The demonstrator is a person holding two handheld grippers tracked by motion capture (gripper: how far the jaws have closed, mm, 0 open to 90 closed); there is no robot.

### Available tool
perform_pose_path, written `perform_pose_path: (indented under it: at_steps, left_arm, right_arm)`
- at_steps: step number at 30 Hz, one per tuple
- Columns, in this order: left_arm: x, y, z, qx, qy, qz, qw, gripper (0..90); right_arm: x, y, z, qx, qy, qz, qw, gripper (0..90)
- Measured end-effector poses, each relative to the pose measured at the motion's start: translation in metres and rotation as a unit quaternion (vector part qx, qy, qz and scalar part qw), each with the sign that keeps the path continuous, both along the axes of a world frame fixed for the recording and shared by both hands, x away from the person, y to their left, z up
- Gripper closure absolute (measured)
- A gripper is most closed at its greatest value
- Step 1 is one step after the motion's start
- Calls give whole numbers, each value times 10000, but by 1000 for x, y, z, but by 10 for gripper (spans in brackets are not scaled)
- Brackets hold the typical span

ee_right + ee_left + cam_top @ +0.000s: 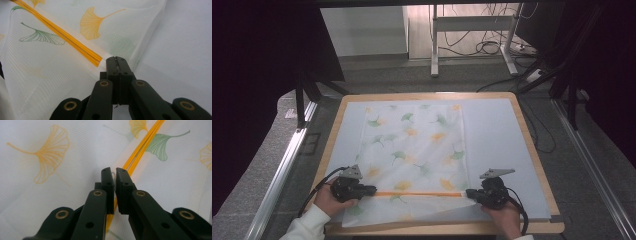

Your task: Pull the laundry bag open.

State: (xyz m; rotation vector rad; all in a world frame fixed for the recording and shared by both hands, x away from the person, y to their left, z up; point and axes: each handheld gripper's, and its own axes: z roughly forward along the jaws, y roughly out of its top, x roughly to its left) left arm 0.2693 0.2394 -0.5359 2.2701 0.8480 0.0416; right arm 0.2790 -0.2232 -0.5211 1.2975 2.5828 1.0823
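1. A wooden-edged worktop (532, 145) with a pale grey cover stood in a dim room, with dark curtains at both sides and cables on the floor beyond it.
2. One thing lay on the worktop: a white mesh bag (414, 150) printed with green and yellow ginkgo leaves. It was spread flat over the left and middle of the cover, its long side running away from the person.
3. One orange zip band (418, 194) crossed the bag near its near end, stretched straight between the two hands. In the gripper views it showed as a pair of thin orange lines side by side.
4. The near edge of the bag, below the band, was lifted and folded toward the person.
5. Two tongs were in use. The left tongs (371, 190) sat at the left end of the band; in the left gripper view (115, 173) the jaws stood almost together, pinching a small white bit at the band's end.
6. The right tongs (470, 193) sat at the right end; in the right gripper view (116, 60) the jaws were fully closed on the mesh edge just past the orange lines.
7. Two hands held the tongs, both near the front edge.
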Motion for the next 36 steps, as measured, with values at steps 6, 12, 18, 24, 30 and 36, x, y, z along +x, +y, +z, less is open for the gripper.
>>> perform_pose_path:
  at_steps: [6,12,18,24,30,36]
  left_arm:
    - [-2,12,-2,-66,11,115,9999,864]
    - [-4,21,-2,-71,8,227,9997,864]
    - [-5,31,-3,-81,11,317,9995,865]
    - [-7,37,-4,-110,18,371,9993,865]
    - [-7,44,-5,-176,55,395,9990,864]
    - [-9,49,-5,-169,42,464,9988,866]
  right_arm:
    - [0,0,0,1,2,1,10000,897]
    - [0,0,0,-2,1,-2,10000,896]
    - [0,0,0,-4,1,-2,10000,897]
    - [0,0,0,-3,-3,-4,10000,896]
    - [0,0,0,12,3,7,10000,896]
    - [0,0,0,5,-7,1,10000,897]
